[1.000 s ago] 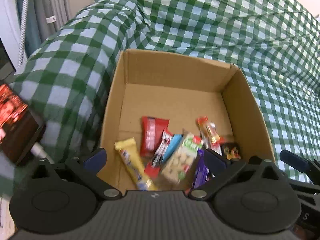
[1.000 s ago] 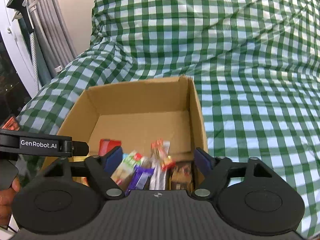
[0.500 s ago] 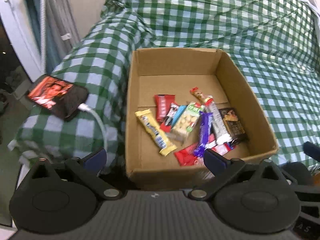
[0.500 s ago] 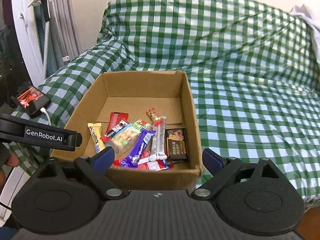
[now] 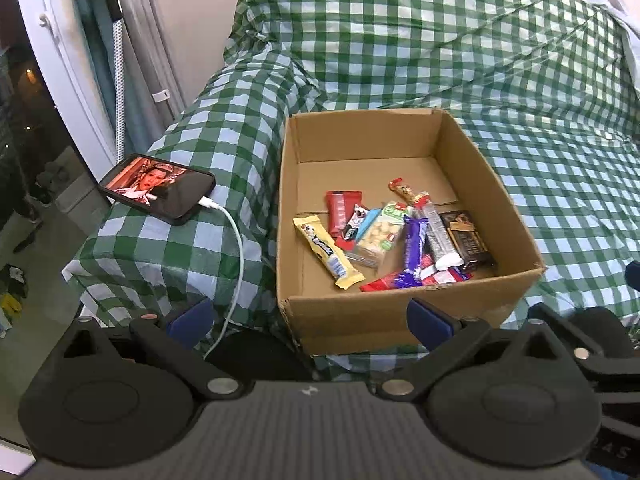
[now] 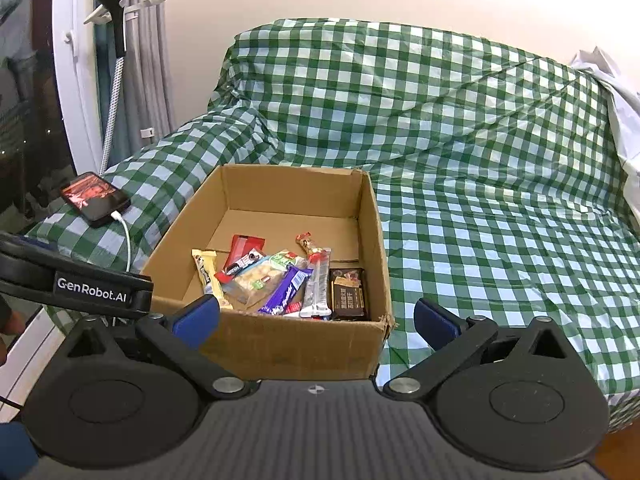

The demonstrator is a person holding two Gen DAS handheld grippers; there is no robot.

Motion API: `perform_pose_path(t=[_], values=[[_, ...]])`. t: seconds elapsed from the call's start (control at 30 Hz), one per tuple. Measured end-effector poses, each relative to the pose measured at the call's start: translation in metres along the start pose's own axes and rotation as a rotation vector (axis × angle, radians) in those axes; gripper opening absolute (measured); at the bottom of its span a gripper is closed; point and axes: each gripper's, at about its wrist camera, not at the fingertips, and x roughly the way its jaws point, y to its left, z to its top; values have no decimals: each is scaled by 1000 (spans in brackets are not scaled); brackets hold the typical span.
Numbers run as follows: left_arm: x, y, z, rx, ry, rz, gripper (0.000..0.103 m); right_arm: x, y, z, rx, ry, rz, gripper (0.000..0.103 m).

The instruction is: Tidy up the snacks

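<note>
Both tools (image 5: 308, 320) (image 6: 316, 316) wide apart, empty.

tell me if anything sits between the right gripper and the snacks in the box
Yes: the cardboard box's near wall stands between the right gripper and the snacks, which lie on the box floor behind it. The box top is uncovered, so nothing visible blocks reaching in from above. The jaws are opening with nothing between them.

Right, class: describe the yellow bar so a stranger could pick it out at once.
Find the cardboard box on the green checked cover. Among the snacks inside, the yellow bar lies furthest toward the phone side. It is the only yellow wrapper, long and thin.
</note>
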Motion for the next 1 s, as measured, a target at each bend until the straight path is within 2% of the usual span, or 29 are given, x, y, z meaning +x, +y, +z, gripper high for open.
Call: perform_pose_path(t=[0.27, 1.0], values=[[-5, 2, -9, -28, 8, -21, 103, -3, -2, -5, 20, 23, -37, 102], [-5, 6, -12, -28, 11, -5, 103, -6, 7, -5, -25, 10, -29, 102]])
